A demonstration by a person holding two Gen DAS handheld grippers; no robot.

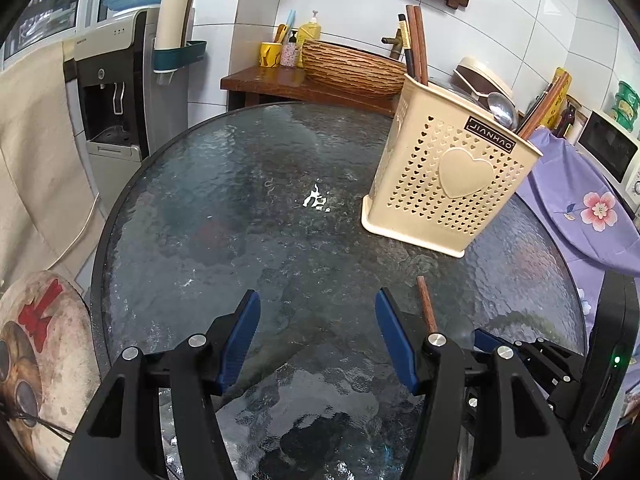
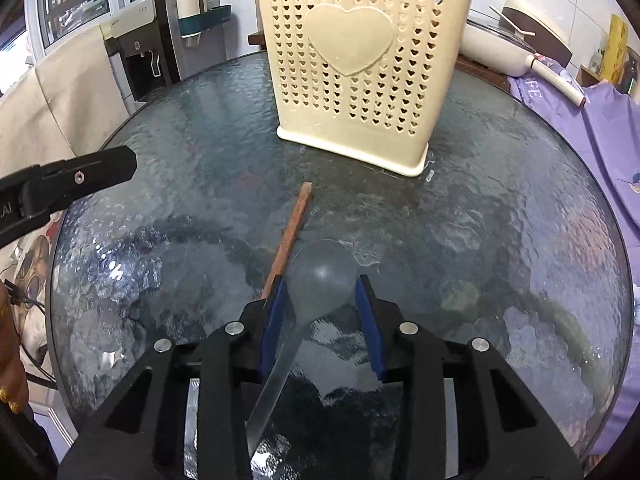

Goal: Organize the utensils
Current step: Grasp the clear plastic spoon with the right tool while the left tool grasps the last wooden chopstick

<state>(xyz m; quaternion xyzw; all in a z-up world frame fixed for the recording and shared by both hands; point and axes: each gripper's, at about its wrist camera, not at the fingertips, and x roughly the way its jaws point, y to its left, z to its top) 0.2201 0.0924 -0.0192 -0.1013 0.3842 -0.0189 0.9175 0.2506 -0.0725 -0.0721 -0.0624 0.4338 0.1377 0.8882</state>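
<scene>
Cream utensil holder (image 2: 360, 64) stands at far side of round glass table (image 2: 520, 240), chopsticks (image 1: 416, 44) and spoon already inside. Loose chopstick (image 2: 290, 236) lies just left of metal spoon (image 2: 320, 280), touching it. Right gripper (image 2: 322, 294) straddles spoon bowl, blue pads close beside it, contact unclear. Left gripper (image 1: 318, 316) half open, empty, above bare glass.

The round dark glass table (image 2: 500, 240) looks bumpy and shiny. The cream plastic holder (image 2: 360, 72) with heart holes is smooth. The brown wooden chopstick (image 2: 294, 228) looks matt. The metal spoon (image 2: 320, 276) is dull grey.
</scene>
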